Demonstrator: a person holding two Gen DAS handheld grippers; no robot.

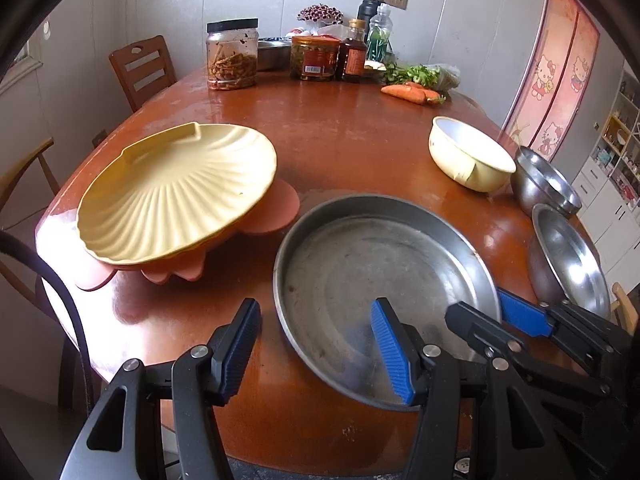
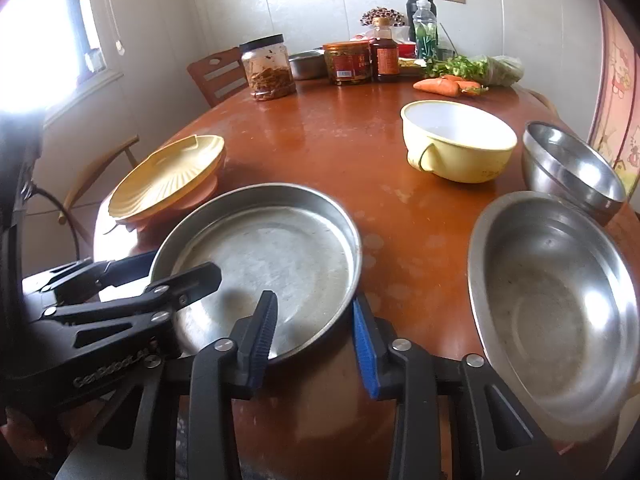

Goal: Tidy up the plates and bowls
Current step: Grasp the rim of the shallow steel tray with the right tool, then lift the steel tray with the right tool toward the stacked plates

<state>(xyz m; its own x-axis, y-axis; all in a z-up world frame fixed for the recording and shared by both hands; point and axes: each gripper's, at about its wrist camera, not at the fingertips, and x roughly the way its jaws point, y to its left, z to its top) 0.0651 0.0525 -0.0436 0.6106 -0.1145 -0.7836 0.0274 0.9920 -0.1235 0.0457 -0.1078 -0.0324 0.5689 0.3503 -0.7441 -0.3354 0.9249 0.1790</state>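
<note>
Steel pan's [image 2: 264, 264] rim sits between both grippers' jaws.

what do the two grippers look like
Both are black plastic clamp frames with silver rivets at the pivots and two fingers faced with ribbed blue pads. The left gripper has a black cable looping beside it. Seen from the right gripper, the left one's body carries grey lettering that looks like GenRobot.

A round, flat-bottomed steel pan [image 1: 380, 280] sits upright at the table's near edge. Left of it, a yellow shell-shaped plate [image 1: 176, 196] rests on an orange one. Right and farther back stand a cream handled bowl [image 2: 460, 140] and two steel bowls [image 2: 560, 300].
</note>
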